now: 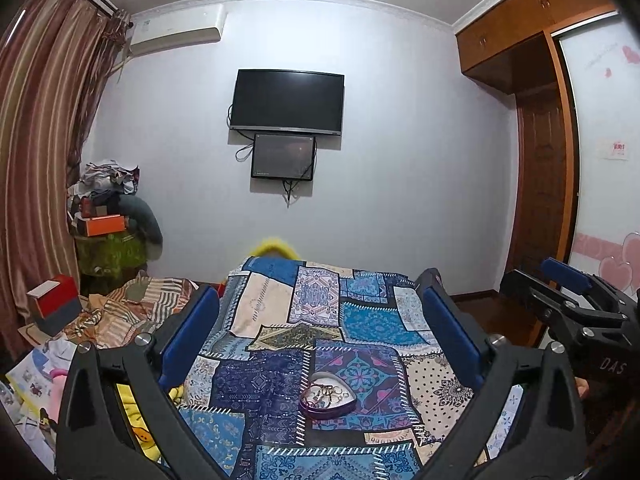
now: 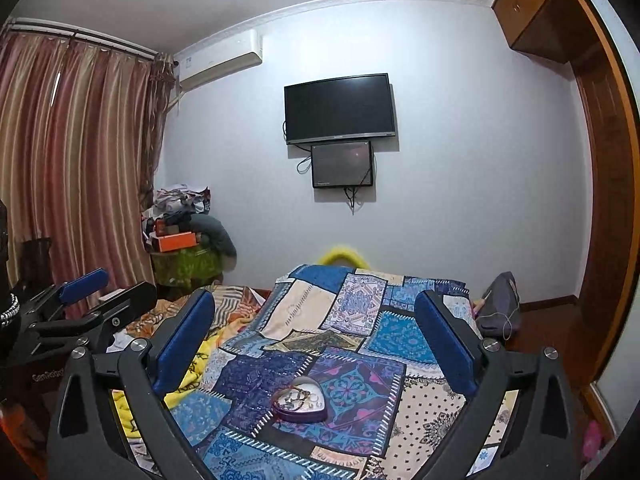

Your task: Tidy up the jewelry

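Left wrist view: left claw (image 1: 320,312) released, empty, above the bed (image 1: 280,312). Right claw (image 2: 316,316) likewise released. Heart-shaped box (image 1: 329,399) holds jewelry (image 1: 326,393).

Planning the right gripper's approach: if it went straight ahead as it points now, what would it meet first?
Probably the quilt beyond the heart dish. The open right gripper points over the bed; the dish lies lower, nearer the camera. Depth is unclear.
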`<state>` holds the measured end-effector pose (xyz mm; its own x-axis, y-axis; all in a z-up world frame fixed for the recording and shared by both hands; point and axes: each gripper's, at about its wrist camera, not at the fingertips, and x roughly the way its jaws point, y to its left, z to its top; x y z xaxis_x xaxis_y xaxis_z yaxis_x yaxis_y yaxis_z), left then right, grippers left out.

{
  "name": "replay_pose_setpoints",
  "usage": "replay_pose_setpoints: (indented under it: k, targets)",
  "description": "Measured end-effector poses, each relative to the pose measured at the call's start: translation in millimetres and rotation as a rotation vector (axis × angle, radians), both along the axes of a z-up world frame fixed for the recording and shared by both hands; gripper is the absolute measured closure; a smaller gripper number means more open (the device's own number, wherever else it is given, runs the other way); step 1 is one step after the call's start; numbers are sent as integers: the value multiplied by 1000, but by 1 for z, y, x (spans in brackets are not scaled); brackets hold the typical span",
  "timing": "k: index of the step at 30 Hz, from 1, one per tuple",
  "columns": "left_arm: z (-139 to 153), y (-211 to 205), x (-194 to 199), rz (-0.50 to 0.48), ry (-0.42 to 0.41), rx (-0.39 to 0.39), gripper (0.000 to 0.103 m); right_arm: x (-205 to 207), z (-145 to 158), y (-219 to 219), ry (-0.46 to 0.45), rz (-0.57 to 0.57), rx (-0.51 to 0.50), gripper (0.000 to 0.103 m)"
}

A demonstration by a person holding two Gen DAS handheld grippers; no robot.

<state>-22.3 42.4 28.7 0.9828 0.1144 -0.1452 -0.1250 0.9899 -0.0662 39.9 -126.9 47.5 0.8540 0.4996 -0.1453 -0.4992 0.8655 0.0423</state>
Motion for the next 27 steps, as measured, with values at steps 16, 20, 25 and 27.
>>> replay_pose_setpoints:
  k: [16,20,25,27]
  targets:
    - [-5,-6,11,-7,36,4,1,-1,3,-5,22,-9,-5,4]
    - [-5,-6,11,-9,36,5,1,-2,4,-6,20,-10,-5,4]
    - [-5,-6,11,-7,37,6,1,-2,3,-6,25,-10,-5,4]
    - [-5,-7,11,-9,37,5,1,-3,3,-6,26,-11,-6,4]
